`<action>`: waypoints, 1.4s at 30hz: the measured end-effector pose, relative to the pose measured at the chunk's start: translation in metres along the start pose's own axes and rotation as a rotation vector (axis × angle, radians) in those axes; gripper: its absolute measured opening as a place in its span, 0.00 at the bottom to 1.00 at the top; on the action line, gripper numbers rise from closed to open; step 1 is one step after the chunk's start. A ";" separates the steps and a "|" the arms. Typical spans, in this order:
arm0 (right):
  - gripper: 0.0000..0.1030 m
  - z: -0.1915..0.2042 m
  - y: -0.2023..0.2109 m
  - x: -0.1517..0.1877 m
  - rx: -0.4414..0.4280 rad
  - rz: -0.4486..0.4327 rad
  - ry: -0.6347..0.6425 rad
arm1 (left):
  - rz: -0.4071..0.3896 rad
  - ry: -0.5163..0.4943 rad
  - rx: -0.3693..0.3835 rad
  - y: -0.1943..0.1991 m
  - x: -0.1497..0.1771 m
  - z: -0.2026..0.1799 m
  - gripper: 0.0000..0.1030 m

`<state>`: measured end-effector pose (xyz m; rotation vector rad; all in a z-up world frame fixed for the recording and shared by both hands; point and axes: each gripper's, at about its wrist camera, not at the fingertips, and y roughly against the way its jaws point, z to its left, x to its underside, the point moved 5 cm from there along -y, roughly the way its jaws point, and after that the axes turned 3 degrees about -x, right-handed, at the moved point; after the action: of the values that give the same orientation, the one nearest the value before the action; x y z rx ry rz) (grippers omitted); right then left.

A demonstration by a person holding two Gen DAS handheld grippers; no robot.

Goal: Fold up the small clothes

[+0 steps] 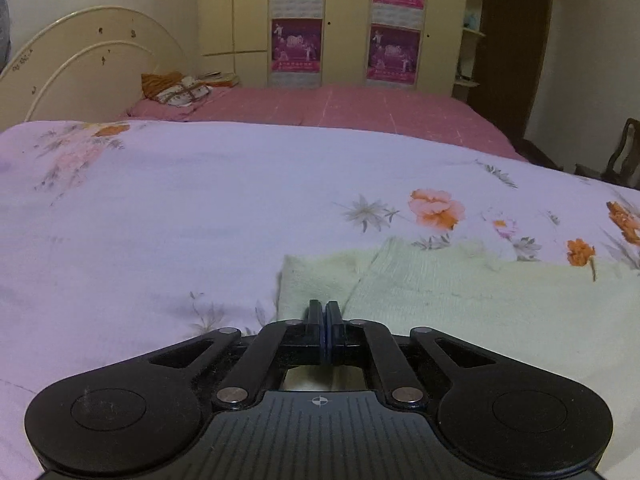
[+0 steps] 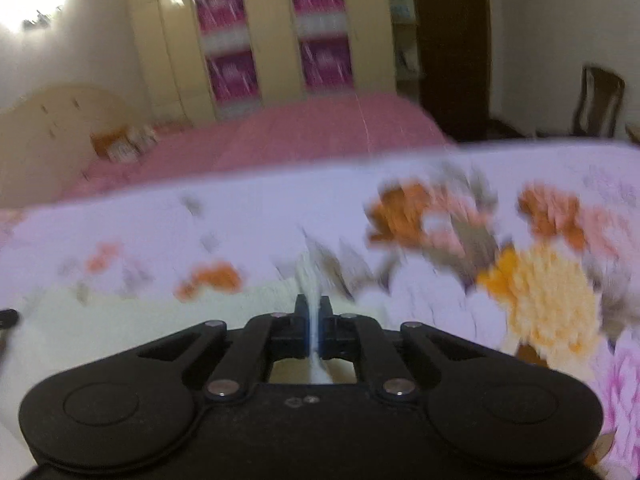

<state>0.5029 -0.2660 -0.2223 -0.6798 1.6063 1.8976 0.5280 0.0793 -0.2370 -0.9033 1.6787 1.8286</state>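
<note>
Lilac floral bedding [image 1: 168, 208] covers the near bed, with a pink bed [image 1: 360, 112] and a poster-fronted wardrobe [image 1: 344, 24] behind; a pale green garment [image 1: 460, 292] lies flat on the floral sheet; the left claw [image 1: 325, 308] sits clenched at the garment's near edge; the right claw [image 2: 313, 308] is clenched on a ridge of the same pale cloth, though that view is blurred.
</note>
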 end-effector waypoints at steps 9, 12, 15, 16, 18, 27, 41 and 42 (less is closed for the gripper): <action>0.25 0.007 0.032 -0.007 0.008 -0.104 0.030 | -0.094 -0.040 0.077 0.046 -0.020 -0.021 0.04; 0.25 0.026 0.036 0.001 -0.052 -0.071 0.072 | -0.034 -0.092 0.194 0.042 -0.013 -0.051 0.04; 0.25 0.050 0.025 0.014 -0.100 -0.015 0.109 | 0.024 -0.146 0.191 0.020 -0.001 -0.073 0.04; 0.25 0.057 0.022 0.016 -0.111 -0.003 0.124 | 0.027 -0.141 0.168 0.013 0.000 -0.071 0.04; 0.26 0.071 0.018 0.021 -0.113 -0.006 0.168 | 0.000 -0.115 0.114 0.005 -0.001 -0.063 0.04; 0.30 0.045 0.005 0.013 -0.012 -0.019 0.139 | 0.009 -0.024 0.070 0.013 -0.004 -0.045 0.04; 0.32 0.110 0.030 0.058 -0.095 -0.008 0.271 | -0.026 -0.119 0.150 0.063 0.042 -0.073 0.08; 0.33 0.105 0.029 0.056 -0.071 -0.016 0.264 | -0.013 -0.111 0.149 0.062 0.038 -0.072 0.08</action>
<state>0.4401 -0.1611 -0.2244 -1.0057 1.6901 1.9249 0.4674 -0.0020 -0.2262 -0.7359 1.7092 1.6879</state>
